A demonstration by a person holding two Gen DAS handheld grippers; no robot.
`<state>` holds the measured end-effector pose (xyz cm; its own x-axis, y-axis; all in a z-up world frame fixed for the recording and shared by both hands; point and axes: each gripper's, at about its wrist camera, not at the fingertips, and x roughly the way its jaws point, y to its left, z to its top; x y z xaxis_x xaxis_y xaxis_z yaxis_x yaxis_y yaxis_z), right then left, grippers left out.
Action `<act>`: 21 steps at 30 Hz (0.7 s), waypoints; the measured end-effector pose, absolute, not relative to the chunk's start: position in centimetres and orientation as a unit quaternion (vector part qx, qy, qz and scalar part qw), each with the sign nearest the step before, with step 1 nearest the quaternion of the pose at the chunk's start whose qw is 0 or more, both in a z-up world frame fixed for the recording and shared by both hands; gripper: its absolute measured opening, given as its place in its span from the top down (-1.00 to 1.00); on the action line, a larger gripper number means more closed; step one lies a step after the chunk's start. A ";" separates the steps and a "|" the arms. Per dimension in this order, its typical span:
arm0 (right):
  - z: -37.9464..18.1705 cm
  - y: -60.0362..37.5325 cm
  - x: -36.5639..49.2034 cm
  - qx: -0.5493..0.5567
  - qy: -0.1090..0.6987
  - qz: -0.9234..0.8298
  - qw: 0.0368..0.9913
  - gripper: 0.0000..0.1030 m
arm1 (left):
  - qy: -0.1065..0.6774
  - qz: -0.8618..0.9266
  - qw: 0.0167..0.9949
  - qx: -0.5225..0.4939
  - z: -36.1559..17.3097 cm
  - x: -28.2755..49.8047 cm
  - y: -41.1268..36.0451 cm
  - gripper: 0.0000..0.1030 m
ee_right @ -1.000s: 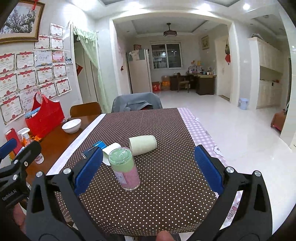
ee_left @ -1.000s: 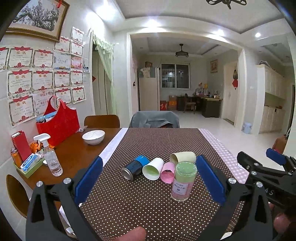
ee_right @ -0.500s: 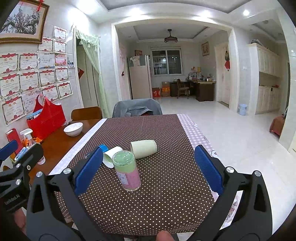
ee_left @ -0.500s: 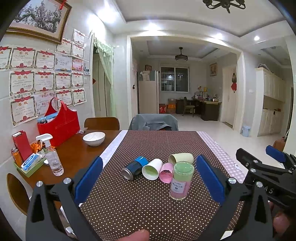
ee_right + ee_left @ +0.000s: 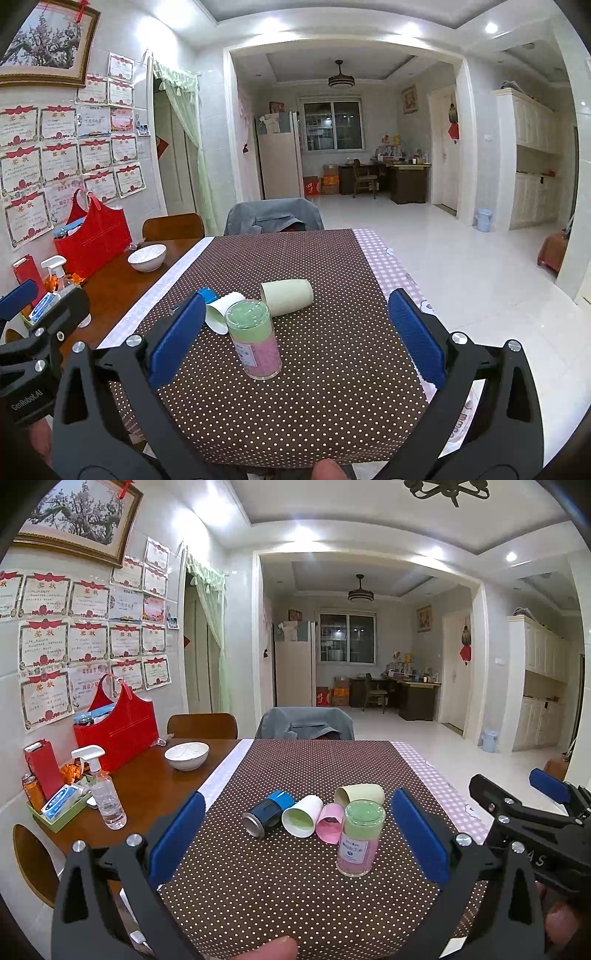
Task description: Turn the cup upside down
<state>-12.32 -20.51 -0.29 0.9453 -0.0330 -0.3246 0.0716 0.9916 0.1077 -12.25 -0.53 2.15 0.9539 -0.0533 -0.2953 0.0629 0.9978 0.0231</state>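
A green-and-pink cup (image 5: 359, 838) stands upside down on the brown dotted tablecloth (image 5: 295, 878); it also shows in the right wrist view (image 5: 255, 339). Behind it lie a dark blue cup (image 5: 266, 811), a white cup (image 5: 303, 815), a pink cup (image 5: 330, 821) and a pale green cup (image 5: 360, 794), all on their sides. My left gripper (image 5: 295, 834) is open and empty, held back from the cups. My right gripper (image 5: 295, 334) is open and empty too, above the table's near edge.
A white bowl (image 5: 186, 755), a spray bottle (image 5: 103, 794), a red bag (image 5: 114, 723) and a small tray of items (image 5: 55, 805) sit on the wooden table at the left. Chairs (image 5: 304, 722) stand at the far end. The table's right edge drops to a tiled floor.
Both grippers have risen and drawn back a little from the cups. The cups have not moved.
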 end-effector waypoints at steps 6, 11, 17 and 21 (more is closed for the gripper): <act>-0.3 -20.5 -12.1 0.058 0.164 -0.026 0.984 -0.89 | 0.151 -0.030 0.988 0.015 2.1 -12.3 -0.6 -0.93; -0.3 -20.5 -12.0 0.059 0.165 -0.026 0.984 -0.89 | 0.153 -0.029 0.988 0.015 2.0 -12.2 -0.6 -0.93; -0.5 -20.6 -12.0 0.059 0.167 -0.025 0.984 -0.89 | 0.154 -0.029 0.988 0.016 2.0 -12.1 -0.6 -0.93; -0.5 -20.6 -11.9 0.059 0.167 -0.025 0.984 -0.89 | 0.154 -0.029 0.988 0.016 2.0 -12.1 -0.6 -0.93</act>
